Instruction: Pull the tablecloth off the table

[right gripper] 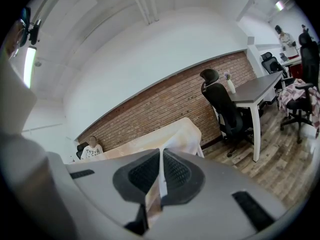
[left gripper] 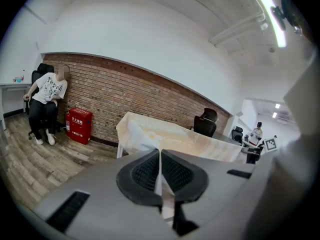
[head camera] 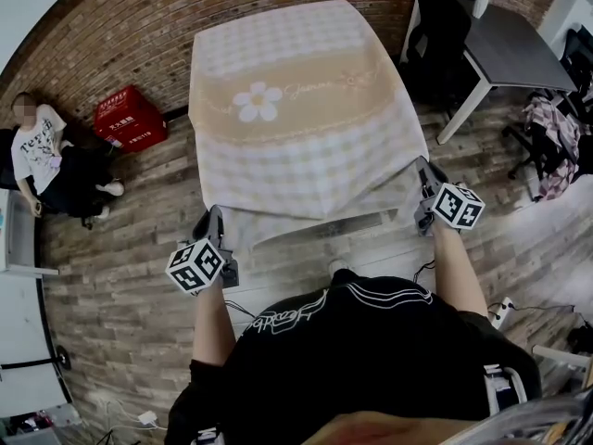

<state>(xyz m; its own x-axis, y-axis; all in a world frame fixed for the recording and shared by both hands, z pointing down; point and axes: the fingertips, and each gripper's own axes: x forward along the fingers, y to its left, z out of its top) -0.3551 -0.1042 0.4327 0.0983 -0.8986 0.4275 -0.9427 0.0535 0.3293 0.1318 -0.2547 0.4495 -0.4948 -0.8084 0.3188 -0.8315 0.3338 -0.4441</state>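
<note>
**Both tongs clamped on the cloth's near corners**

My L tongs [head camera: 215,213] are closed on the near-left corner of the cloth [head camera: 296,109]. The left gripper view shows a thin fold of fabric pinched between the ribbed pads. R tongs [head camera: 424,167] are the same on the near-right corner: pads together w/ a sliver of cloth between them. Neither is empty.

The cloth covers the whole table top: checked, w/ a tan band and a white flower print. Its near edge is lifted off and stretched between my two tongs, sagging a bit in the middle. The far and side edges hang over the rim. The table itself is nearly all hidden; only a leg [left gripper: 118,151] shows under the drape.

Handling, my guess: thin, soft, light. It has no stiffness, so it'll follow the pull and bunch, not slide as one sheet. Nothing stands on it, so there's nothing to drag along. It prob glides easily on the top, w/ the most drag at the far corners, where the drape can hook the table edge.

Where to hold: the two near corners, as now. The pull should be even on both sides, else the cloth skews. A thin fold can slip out of the pads if jerked.

The red box [head camera: 130,119] and seated person [head camera: 42,151] on the left, and the chair [head camera: 440,26] and desk [head camera: 510,49] on the right, are well apart from the cloth.
</note>
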